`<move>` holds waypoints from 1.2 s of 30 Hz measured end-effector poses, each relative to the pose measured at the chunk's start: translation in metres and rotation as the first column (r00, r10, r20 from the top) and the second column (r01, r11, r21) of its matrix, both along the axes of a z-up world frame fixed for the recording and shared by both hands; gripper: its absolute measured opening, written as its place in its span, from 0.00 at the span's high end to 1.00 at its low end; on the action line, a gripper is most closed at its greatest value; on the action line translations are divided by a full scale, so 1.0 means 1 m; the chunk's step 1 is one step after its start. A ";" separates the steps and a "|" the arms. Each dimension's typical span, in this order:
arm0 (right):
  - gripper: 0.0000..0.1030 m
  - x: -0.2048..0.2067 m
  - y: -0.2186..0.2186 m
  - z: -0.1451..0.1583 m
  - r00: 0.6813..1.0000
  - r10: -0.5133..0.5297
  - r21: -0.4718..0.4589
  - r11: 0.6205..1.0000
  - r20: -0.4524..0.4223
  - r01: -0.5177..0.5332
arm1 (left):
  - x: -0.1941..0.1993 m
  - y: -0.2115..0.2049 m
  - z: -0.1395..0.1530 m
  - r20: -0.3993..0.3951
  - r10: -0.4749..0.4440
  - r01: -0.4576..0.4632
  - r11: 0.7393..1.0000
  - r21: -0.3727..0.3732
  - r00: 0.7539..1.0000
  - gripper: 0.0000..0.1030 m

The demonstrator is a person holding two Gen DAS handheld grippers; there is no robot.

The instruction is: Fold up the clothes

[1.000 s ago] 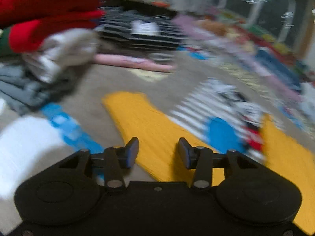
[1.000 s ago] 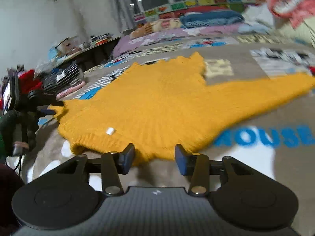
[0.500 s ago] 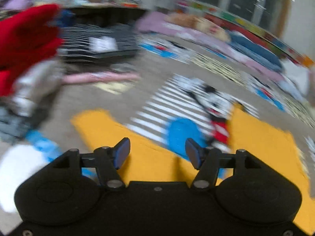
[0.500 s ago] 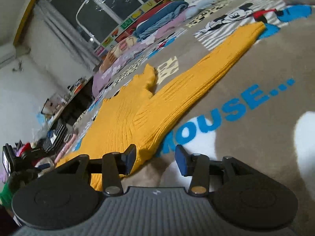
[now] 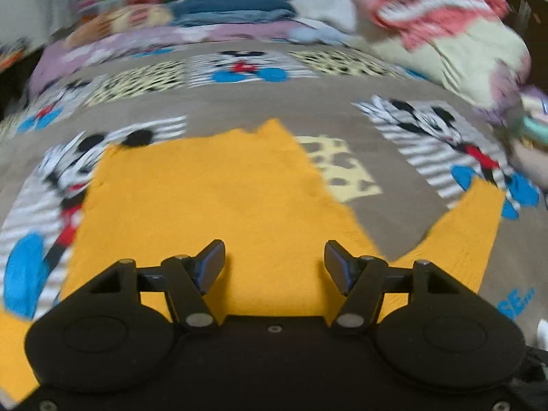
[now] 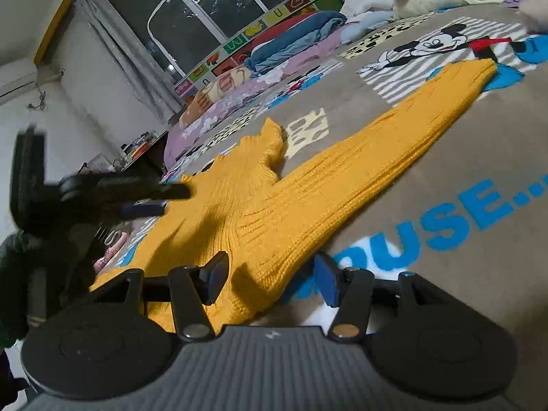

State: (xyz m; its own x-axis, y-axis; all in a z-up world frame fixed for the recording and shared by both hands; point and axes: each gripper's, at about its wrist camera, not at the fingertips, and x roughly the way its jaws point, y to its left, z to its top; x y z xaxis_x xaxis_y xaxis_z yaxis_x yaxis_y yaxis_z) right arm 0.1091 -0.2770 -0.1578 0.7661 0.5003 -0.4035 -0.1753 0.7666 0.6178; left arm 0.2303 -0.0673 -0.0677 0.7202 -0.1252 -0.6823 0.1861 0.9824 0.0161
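1. Bed (image 6: pixel 479 157) with a grey-brown cartoon-mouse blanket (image 5: pixel 239 102) is the work surface; yellow knit sweater (image 5: pixel 212 188) lies spread flat on it. All positions below are relative to the sweater.
2. Left gripper (image 5: pixel 274 263): jaws apart, nothing between them, hovering over the sweater's near edge at mid-body. Left-wrist view is motion-blurred.
3. Right gripper (image 6: pixel 270 279): jaws opening, set either side of the sweater's near corner where body meets sleeve; knit sits in the gap, pads not pressing on it. Whether the left pad touches the fabric, cannot tell.
4. Sleeve (image 6: pixel 411 126) runs out straight from the body toward the far right, cuff ending on a striped mouse panel.
5. In the right-wrist view the left gripper shows blurred above the sweater's left part, its shadow on the knit.
6. Blue lettering (image 6: pixel 445 219) printed on the blanket just right of the sleeve.
7. Beyond the sweater's far edge: folded blue bedding (image 6: pixel 291 41) and a purple quilt (image 6: pixel 239 99) along the window wall; pink and cream pile (image 5: pixel 445 24) at far right.
8. Dark window (image 6: pixel 212 3) with grey curtain (image 6: pixel 126 58) behind all that.
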 end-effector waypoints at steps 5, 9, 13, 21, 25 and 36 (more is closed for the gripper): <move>0.47 0.004 0.002 0.000 1.000 0.001 -0.013 1.000 0.004 -0.001 | 0.025 -0.046 -0.006 -0.013 -0.070 0.071 0.995 0.074 0.997 0.38; 0.47 0.004 0.006 0.001 1.000 0.000 -0.040 0.999 0.014 0.000 | 0.031 -0.085 -0.002 -0.025 -0.177 0.179 0.978 0.106 0.984 0.38; 0.47 0.002 0.010 0.001 1.000 -0.009 -0.065 0.998 0.027 0.010 | 0.031 -0.136 0.004 -0.044 -0.335 0.338 0.928 0.160 0.941 0.38; 0.48 -0.011 0.019 -0.001 0.995 -0.068 -0.117 0.990 0.079 0.077 | 0.000 -0.238 -0.003 -0.137 -0.611 0.609 0.692 0.388 0.780 0.38; 0.48 -0.014 0.020 -0.001 0.991 -0.086 -0.125 0.987 0.100 0.098 | -0.009 -0.271 -0.030 -0.195 -0.645 0.629 0.556 0.543 0.739 0.37; 0.47 -0.013 0.024 0.000 0.991 -0.082 -0.144 0.985 0.105 0.096 | 0.010 -0.265 -0.036 -0.164 -0.560 0.531 0.591 0.607 0.812 0.90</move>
State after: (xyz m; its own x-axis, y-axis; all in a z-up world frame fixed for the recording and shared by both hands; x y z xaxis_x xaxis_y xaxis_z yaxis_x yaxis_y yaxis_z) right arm 0.0963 -0.2528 -0.1579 0.8445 0.3687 -0.3885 -0.1566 0.8635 0.4794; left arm 0.2405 -0.3323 -0.1037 0.6840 -0.0817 -0.7249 0.6686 0.4675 0.5783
